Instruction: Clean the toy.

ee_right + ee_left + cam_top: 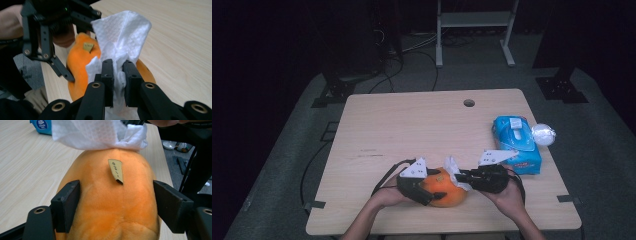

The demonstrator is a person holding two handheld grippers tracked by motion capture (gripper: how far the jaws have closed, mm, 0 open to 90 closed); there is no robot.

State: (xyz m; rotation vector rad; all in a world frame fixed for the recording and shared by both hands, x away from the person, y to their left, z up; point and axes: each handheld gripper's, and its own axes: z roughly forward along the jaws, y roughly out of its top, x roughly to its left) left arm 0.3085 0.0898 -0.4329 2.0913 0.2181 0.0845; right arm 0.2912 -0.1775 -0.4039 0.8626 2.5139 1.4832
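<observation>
Wiping looks like the work in hand: an orange plush toy (pixel 443 187) lies at the lower middle of the high view, near the front edge of the desk (pixel 412 130), with both tongs closed in on it from either side.

Left tongs (pixel 430 192) come at the toy from the lower left. In the left gripper view their jaws stand on either flank of the orange body (pixel 110 202); the left jaw lies against the plush, the right one just beside it, and I cannot tell whether they press.

Right tongs (pixel 462 176) are clamped nearly together on a white tissue (pixel 120 47), which bunches up between the jaws and fans out above them.

Tissue (pixel 100 132) touches the toy's far end, upper middle of the left gripper view, just beyond a small tan tag (pixel 116 170). The toy's long axis runs away from the left tongs toward the right ones, so a wipe would travel along that axis toward the tag.

A blue wipes pack (pixel 516 144) sits well apart at the right.
</observation>
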